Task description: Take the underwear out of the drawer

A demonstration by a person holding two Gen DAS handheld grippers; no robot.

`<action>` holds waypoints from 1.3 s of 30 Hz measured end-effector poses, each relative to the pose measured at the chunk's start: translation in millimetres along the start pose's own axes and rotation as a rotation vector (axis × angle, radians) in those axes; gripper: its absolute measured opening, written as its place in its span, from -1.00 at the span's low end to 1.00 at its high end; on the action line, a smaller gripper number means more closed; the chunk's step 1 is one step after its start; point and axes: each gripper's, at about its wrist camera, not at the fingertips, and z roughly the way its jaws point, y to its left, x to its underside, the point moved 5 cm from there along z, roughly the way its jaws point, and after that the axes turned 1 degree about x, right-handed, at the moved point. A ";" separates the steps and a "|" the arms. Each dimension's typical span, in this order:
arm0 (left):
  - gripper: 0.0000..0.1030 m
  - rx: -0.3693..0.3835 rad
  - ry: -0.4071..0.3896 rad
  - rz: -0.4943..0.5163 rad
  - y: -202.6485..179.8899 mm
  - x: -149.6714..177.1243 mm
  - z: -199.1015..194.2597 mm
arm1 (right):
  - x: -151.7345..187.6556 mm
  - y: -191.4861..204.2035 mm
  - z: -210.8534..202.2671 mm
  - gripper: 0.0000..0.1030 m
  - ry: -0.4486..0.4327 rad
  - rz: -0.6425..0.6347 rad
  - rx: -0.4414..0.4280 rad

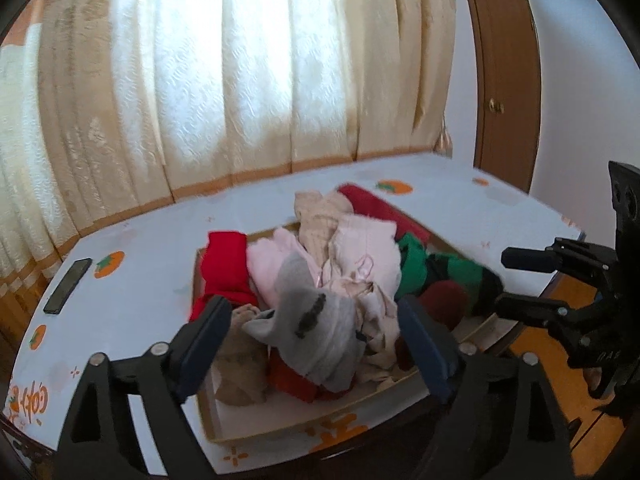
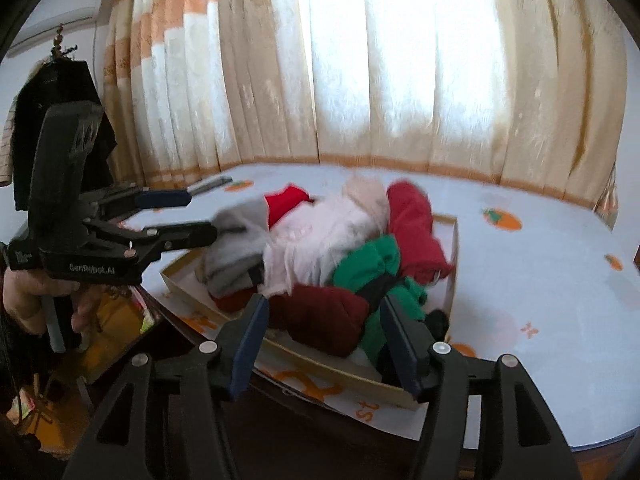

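Hovering over drawer [image 1: 304, 426] of underwear [image 1: 320, 280]: left hand-held gripper [image 1: 316, 332] spread, right hand-held gripper [image 2: 324, 340] spread, both empty.

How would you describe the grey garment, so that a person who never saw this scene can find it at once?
On the table with the orange fruit-print cloth stands a shallow cardboard drawer heaped with clothes. The grey garment lies on top of the heap at its near end, beside pale pink pieces. It is the only grey piece, with a dark patch on it.
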 end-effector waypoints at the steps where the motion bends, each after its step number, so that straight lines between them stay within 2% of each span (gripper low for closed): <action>1: 0.74 -0.003 -0.019 -0.009 0.6 -0.6 -6.4 | -2.9 2.1 -5.3 0.21 -0.021 -0.002 0.006; 4: 0.81 -0.002 -0.048 -0.030 1.9 -0.8 -18.7 | -13.6 10.0 -23.1 0.38 -0.108 -0.015 0.027; 10: 0.88 -0.007 -0.091 -0.049 2.3 -1.6 -36.3 | -26.0 19.6 -38.4 0.41 -0.176 -0.015 0.021; 20: 0.99 -0.037 -0.143 -0.054 0.6 -1.4 -54.8 | -28.4 28.7 -44.2 0.43 -0.187 -0.032 0.019; 39: 0.99 -0.053 -0.106 -0.089 8.6 -3.9 -52.8 | -35.1 31.1 -48.0 0.46 -0.205 -0.073 0.025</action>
